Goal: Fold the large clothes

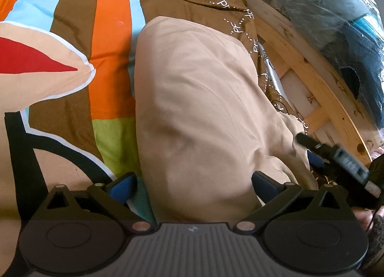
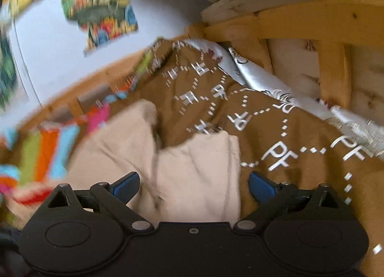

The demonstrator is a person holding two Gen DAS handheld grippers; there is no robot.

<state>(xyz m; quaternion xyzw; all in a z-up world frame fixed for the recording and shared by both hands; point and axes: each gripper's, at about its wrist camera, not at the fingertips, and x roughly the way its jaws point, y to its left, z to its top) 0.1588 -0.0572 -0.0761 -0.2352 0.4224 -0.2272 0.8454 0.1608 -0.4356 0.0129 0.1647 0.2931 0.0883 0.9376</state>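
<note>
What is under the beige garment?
The beige garment lies on a colourful bedspread, whose brown PF-printed part shows beside it. What is directly beneath the cloth is covered. Both grippers are open.

The left wrist view looks forward and down from close above the beige garment, which fills the middle of the frame, with the colourful bedspread at left. The right wrist view, motion-blurred, faces the wooden bed frame at upper right. Both share the garment, bedspread and frame.
</note>
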